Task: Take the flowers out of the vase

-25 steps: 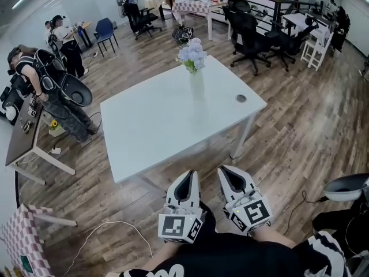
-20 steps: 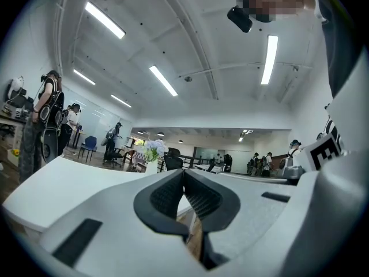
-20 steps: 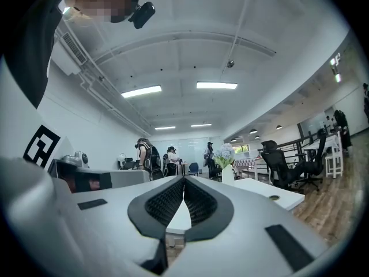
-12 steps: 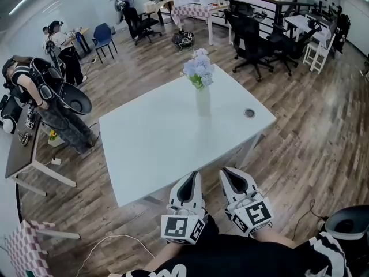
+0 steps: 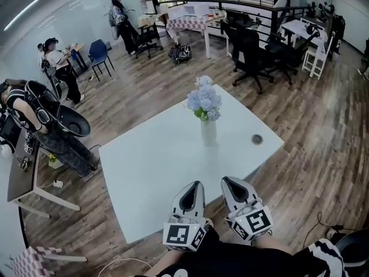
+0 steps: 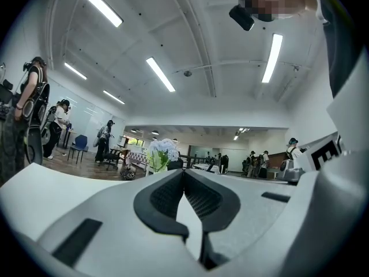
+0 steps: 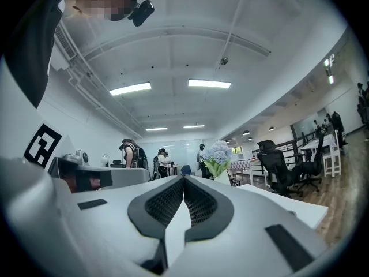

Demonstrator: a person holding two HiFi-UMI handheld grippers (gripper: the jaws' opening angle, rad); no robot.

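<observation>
Here, table (image 5: 155, 172): white, rectangular, standing on a wood-plank floor (image 5: 323, 131)
Left gripper (image 5: 194, 184): held by the table's near edge, jaws closed together with nothing between them
Right gripper (image 5: 229, 180): just beside the left one, jaws likewise pressed together and empty
Vase (image 5: 208, 133): white, upright on the table's far half, well apart from both grippers
Flowers (image 5: 203, 101): pale blue bunch with green leaves, standing in the vase

A white bench (image 5: 155, 172) stands on the wood-plank floor (image 5: 323, 154), carrying a pale vase (image 5: 209, 133) of bluish flowers (image 5: 204, 103) upright toward its far side, with a small round port (image 5: 257, 139) just beside it.
</observation>
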